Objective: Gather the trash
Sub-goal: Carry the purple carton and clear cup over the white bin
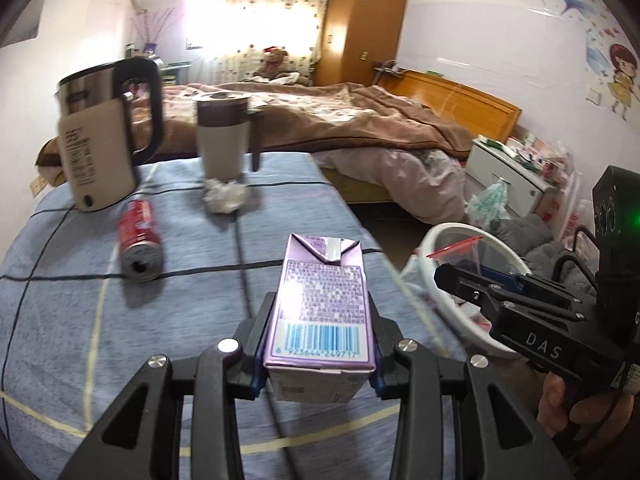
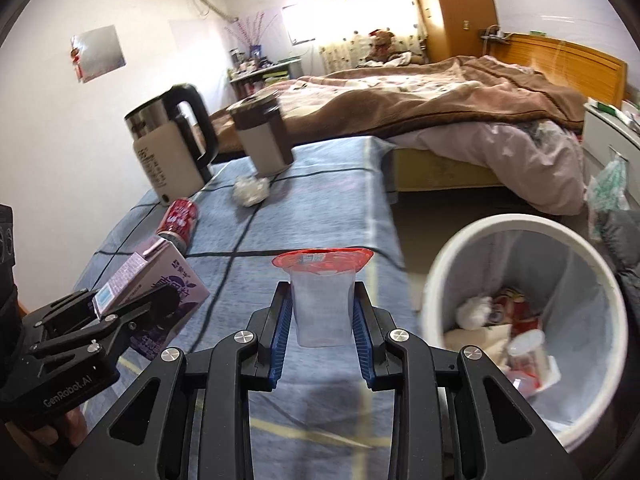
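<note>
Left gripper [image 1: 320, 344]: clamped on a purple drink carton [image 1: 322, 304], barcode side facing the camera, held up over the blue checked bench [image 1: 60, 320].
Right gripper [image 2: 322, 320]: squeezing a clear plastic cup [image 2: 322, 308] with a red foil lid, also up above the bench, near its right edge.
Carton from the right wrist view: sat tilted in the left gripper, just left of the cup.
Trash bin [image 2: 516, 236]: white, lined with a bag, on the floor just off the bench's right edge, already had crumpled paper, wrappers and a cup inside.
Red can [image 1: 138, 236]: lay on its side on the bench, open end toward the camera, just in front of the kettle [image 1: 96, 140].
Paper wad [image 1: 224, 196]: crumpled white ball touching the base of the beige mug [image 1: 224, 136].
Background: a bed [image 1: 360, 120] with a brown blanket beyond the bench.
</note>
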The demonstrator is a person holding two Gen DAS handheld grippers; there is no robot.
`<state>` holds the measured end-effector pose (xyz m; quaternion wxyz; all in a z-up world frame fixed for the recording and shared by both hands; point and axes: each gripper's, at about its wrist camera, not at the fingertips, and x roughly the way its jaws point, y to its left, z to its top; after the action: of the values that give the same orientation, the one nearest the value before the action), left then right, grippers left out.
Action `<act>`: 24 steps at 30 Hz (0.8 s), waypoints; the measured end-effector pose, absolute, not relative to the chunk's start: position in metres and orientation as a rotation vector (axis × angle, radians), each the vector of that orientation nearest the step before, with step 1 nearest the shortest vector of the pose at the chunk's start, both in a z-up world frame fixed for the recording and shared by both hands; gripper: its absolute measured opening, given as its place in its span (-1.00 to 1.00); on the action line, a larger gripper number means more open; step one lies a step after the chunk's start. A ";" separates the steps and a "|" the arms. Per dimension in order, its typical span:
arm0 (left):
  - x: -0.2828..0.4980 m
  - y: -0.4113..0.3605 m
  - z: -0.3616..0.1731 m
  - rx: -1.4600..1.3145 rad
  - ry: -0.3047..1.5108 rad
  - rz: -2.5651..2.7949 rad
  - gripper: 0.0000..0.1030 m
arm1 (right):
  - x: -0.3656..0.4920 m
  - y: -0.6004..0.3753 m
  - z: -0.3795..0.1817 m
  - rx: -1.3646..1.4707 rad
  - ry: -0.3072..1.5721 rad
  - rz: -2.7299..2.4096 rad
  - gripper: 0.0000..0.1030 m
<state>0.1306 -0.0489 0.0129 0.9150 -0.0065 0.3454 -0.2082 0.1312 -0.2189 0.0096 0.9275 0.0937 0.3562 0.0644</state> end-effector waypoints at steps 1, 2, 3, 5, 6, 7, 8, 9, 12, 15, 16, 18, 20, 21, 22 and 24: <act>0.131 -0.056 0.014 -0.008 0.711 -0.439 -0.22 | 0.129 -0.224 0.011 0.194 0.727 0.124 -0.41; 0.130 -0.063 0.014 -0.003 0.712 -0.447 -0.22 | 0.125 -0.231 0.013 0.198 0.720 0.112 -0.41; 0.130 -0.068 0.015 -0.001 0.714 -0.456 -0.22 | 0.123 -0.236 0.014 0.202 0.715 0.104 -0.41; 0.131 -0.081 0.015 0.000 0.716 -0.482 -0.22 | 0.118 -0.249 0.016 0.209 0.711 0.085 -0.41; 0.130 -0.089 0.016 0.005 0.716 -0.494 -0.22 | 0.115 -0.258 0.017 0.213 0.708 0.068 -0.41; 0.129 -0.097 0.016 0.012 0.713 -0.505 -0.22 | 0.112 -0.264 0.017 0.215 0.708 0.056 -0.41; 0.128 -0.103 0.017 0.016 0.711 -0.513 -0.22 | 0.110 -0.271 0.017 0.218 0.709 0.043 -0.41; 0.128 -0.110 0.017 0.018 0.715 -0.525 -0.22 | 0.108 -0.278 0.017 0.224 0.705 0.031 -0.41; 0.131 -0.128 0.016 0.015 0.726 -0.554 -0.22 | 0.102 -0.297 0.018 0.237 0.703 -0.003 -0.41; 0.131 -0.147 0.016 0.026 0.724 -0.582 -0.22 | 0.096 -0.316 0.017 0.249 0.702 -0.035 -0.41; 0.131 -0.153 0.015 0.028 0.728 -0.592 -0.22 | 0.096 -0.319 0.016 0.251 0.702 -0.042 -0.41; 0.133 -0.165 0.013 0.023 0.743 -0.615 -0.22 | 0.095 -0.329 0.014 0.254 0.711 -0.056 -0.41; 0.133 -0.178 0.011 0.035 0.749 -0.629 -0.22 | 0.093 -0.340 0.012 0.256 0.716 -0.072 -0.41; 0.133 -0.184 0.010 0.041 0.751 -0.635 -0.22 | 0.093 -0.343 0.011 0.256 0.721 -0.076 -0.41; 0.133 -0.191 0.007 0.046 0.759 -0.644 -0.22 | 0.092 -0.348 0.009 0.256 0.727 -0.083 -0.41; 0.134 -0.201 0.003 0.046 0.774 -0.665 -0.22 | 0.093 -0.357 0.004 0.256 0.743 -0.099 -0.41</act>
<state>0.1341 -0.2011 0.0033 0.8723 0.0218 0.3705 -0.3184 0.0931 -0.3568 0.0040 0.9227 0.1247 0.3616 -0.0480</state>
